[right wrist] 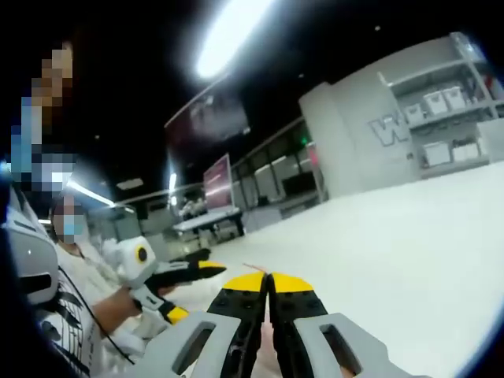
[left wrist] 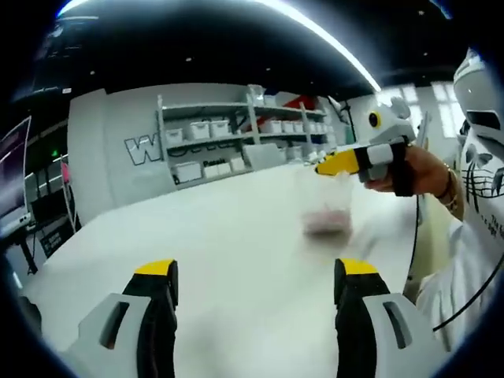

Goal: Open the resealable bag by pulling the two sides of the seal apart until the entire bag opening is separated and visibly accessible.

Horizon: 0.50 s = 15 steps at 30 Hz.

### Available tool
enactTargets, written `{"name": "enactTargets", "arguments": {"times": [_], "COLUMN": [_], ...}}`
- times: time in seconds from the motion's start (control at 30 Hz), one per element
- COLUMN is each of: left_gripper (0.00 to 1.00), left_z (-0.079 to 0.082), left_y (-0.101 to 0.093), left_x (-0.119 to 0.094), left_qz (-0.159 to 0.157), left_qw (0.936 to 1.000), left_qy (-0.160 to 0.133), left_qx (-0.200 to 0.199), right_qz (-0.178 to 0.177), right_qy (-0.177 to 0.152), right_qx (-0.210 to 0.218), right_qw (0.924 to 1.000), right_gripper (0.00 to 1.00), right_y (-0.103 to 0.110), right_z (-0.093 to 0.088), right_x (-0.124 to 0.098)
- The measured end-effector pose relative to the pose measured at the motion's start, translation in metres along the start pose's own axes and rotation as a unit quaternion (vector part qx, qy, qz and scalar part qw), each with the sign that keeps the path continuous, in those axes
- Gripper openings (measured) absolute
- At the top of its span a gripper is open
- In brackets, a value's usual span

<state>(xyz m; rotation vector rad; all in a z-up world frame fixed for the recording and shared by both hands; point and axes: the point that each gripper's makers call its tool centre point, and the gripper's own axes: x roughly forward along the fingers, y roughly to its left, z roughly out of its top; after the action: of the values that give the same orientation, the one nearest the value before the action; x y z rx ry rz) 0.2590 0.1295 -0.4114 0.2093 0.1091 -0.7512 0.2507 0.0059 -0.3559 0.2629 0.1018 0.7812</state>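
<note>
Grippers first. In the left gripper view we find the left gripper (left wrist: 256, 287) at 6 o'clock, jaws spread wide with bare table between them. In the right gripper view the right gripper (right wrist: 268, 285) has its jaws pressed together on a thin edge we take to be the bag's seal. Beyond, at 1 o'clock in the left gripper view, the resealable bag (left wrist: 327, 206) hangs blurred and translucent from that gripper, something pinkish inside. We judge the opening not yet begun: only one side is held. The next move calls for the left gripper to close on the opposite lip, then pull apart. The white table (left wrist: 236, 236) runs far, toward shelving (left wrist: 236, 138) with bins along a grey wall.
</note>
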Motion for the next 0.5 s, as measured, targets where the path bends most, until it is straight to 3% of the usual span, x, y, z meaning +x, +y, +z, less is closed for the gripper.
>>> {"name": "enactTargets", "arguments": {"times": [0.2,0.5], "left_gripper": [0.94,0.98], "left_z": [-0.004,-0.005], "left_y": [0.004,0.007], "left_x": [-0.004,-0.008], "left_qz": [0.012,0.019], "left_qw": [0.9990,0.9983], "left_qy": [0.010,0.017], "left_qx": [-0.042,-0.052], "right_qz": [-0.002,-0.005], "right_qy": [-0.011,-0.018], "right_qx": [0.002,0.004], "right_qw": [0.9999,0.9998], "right_gripper": [0.00,0.00], "right_y": [-0.002,-0.007], "right_z": [0.011,0.022], "right_x": [-0.002,-0.004]}}
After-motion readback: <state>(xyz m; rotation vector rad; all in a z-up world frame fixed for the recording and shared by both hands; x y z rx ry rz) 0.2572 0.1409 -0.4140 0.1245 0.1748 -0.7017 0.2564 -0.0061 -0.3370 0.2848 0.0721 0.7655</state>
